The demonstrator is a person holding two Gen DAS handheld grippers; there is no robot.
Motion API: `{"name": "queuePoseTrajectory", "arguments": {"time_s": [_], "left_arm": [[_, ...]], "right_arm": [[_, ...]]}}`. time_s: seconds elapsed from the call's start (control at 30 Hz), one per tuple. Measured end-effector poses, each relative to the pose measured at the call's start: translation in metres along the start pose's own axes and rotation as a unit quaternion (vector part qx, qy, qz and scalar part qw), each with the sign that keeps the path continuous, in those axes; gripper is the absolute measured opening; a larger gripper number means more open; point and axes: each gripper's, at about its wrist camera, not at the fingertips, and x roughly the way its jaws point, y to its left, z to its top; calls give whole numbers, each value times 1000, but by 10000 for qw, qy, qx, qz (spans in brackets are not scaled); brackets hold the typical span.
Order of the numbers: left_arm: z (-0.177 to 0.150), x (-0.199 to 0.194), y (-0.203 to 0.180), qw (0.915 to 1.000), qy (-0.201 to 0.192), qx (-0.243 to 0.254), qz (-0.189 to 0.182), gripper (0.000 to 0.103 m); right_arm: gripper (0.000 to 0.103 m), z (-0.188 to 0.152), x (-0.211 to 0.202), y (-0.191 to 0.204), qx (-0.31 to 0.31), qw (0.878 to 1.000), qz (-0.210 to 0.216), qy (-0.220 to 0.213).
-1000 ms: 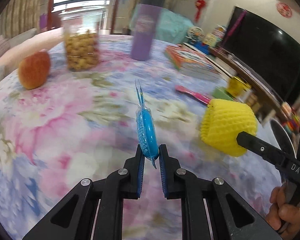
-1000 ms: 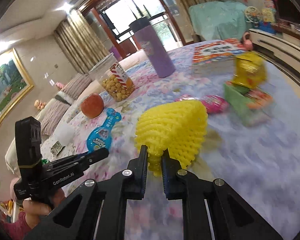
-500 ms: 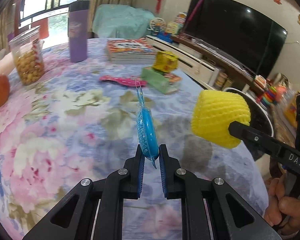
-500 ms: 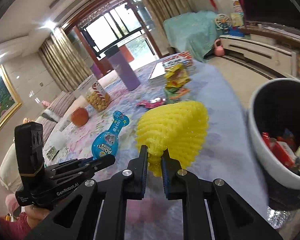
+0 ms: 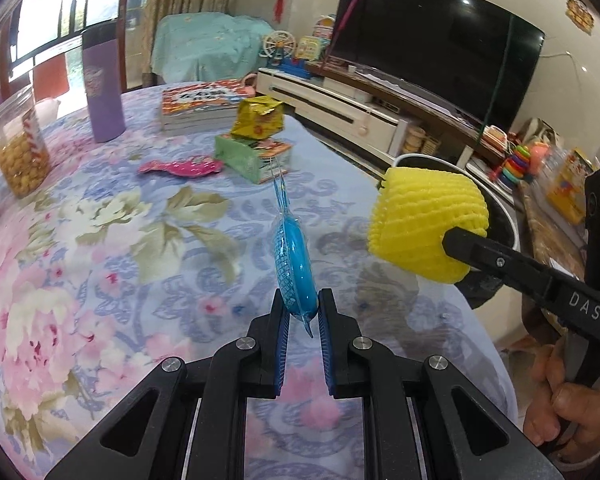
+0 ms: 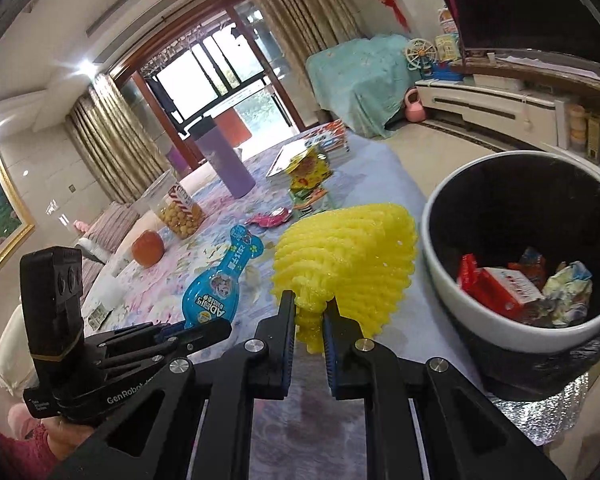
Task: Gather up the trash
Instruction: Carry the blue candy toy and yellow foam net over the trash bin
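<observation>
**Lot: two pieces of trash in carry, bin within reach**

Left gripper: pinching blue blister pack by its lower edge, pack held on edge above the floral tablecloth.

Right gripper: clamped on the gathered end of yellow foam fruit net, net lifted clear of the table, at 3 o'clock from the blue pack in the left wrist view.

Trash bin: white rim, black liner, at 2 o'clock from the right gripper; wrappers already inside; off the table edge.

Remaining on table: pink wrapper, yellow snack bag atop green packet, at 11 to 12 o'clock from the left gripper.

Handling advice, as judgement: bring each piece fully over the bin mouth before letting go. Foam net light and springy, likely to catch on the rim or bounce, so release low inside the liner. Blue pack thin and held by an edge; keep the pinch firm, tip downward, release after the net so the grippers do not cross.
</observation>
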Motion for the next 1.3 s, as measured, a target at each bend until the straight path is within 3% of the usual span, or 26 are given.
{"name": "queuePoseTrajectory", "arguments": {"time_s": [0.83,1.3], "left_arm": [[31,34,-84,9961,92,776,-399,13],[49,62,-112,9933,162,1007,-539,13]], "right_arm": [[13,10,-64,-75,417,9954,-682,-524],[13,16,-69,-105,535,9937,-887,-422]]}}
